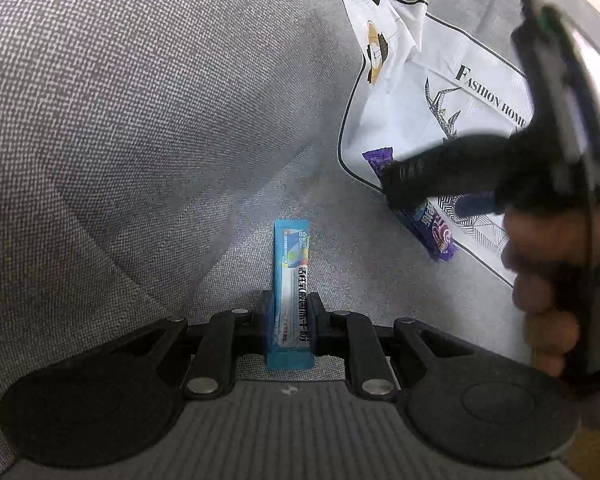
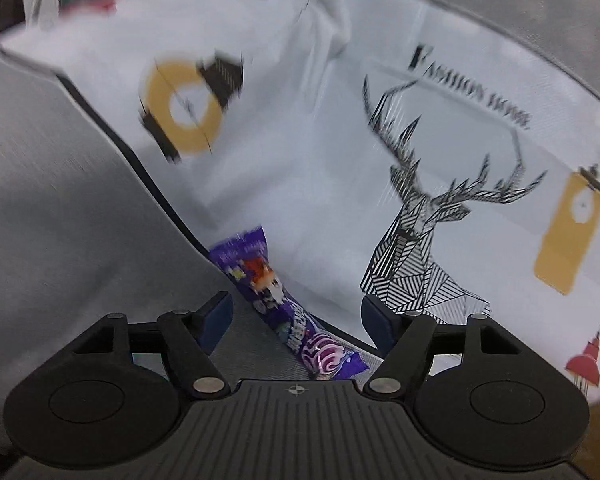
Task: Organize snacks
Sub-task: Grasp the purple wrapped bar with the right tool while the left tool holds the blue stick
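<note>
One blue snack stick (image 1: 291,288) was pinched by the left gripper (image 1: 291,316); right gripper (image 2: 296,320), fingers spread, straddled the purple snack (image 2: 284,312) at the white bag (image 2: 300,152) edge on the sofa (image 1: 140,120).

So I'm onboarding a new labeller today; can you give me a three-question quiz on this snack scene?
1. True or false: the left tongs are shut on the blue snack packet.
2. Which packet lies between the open right tongs? A) purple snack packet B) blue one C) none
3. Fill in: the purple packet lies partly on the white ___ bag printed with a deer.

Key: 1 true; 2 A; 3 fabric.
</note>
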The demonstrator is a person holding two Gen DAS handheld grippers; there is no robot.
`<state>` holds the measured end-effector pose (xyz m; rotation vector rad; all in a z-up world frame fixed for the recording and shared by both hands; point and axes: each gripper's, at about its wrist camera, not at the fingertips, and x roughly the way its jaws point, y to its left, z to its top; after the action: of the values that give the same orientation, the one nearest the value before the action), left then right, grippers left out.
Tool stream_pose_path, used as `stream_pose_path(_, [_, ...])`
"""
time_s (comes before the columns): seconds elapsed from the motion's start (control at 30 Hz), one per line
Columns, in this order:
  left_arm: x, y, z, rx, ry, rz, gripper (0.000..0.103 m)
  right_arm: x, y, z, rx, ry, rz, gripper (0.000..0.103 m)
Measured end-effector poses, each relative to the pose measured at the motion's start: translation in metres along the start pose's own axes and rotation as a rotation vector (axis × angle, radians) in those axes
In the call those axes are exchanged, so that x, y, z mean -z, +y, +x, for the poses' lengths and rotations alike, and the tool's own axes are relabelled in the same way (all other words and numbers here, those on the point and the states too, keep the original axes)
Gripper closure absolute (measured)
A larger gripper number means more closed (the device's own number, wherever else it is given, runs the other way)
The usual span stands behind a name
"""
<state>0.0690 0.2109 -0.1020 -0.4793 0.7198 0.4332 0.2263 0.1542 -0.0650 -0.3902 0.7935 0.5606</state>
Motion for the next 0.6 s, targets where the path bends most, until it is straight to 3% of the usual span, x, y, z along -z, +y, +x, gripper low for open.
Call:
stream_pose_path(0.03, [0.0,-0.001,0.001,0.0,0.0,-0.002,0.085,0.003,0.001,0.004,0.013,0.006,-0.018,0.04])
stream_pose_path(0.07, [0.0,-0.001,0.001,0.0,-0.001,-0.003,0.085,0.005,0.002,0.006,0.019,0.01,-0.033,0.066])
stream_pose_path(0.1, [-0.001,-0.001,0.001,0.0,-0.002,-0.001,0.085,0.007,0.002,0.007,0.014,0.016,-0.045,0.082])
stream_pose_path(0.2, [-0.001,-0.002,0.002,-0.002,-0.005,0.008,0.085,0.011,-0.002,-0.004,-0.031,-0.016,-0.038,0.085])
stream_pose_path(0.33, [-0.001,0.0,0.001,-0.002,-0.007,0.022,0.085,0.017,-0.008,-0.032,-0.027,-0.053,0.015,0.085])
stream_pose_path(0.6, [0.001,0.0,-0.01,0.044,-0.011,0.049,0.085,0.062,-0.021,-0.136,-0.073,-0.166,0.178,0.085])
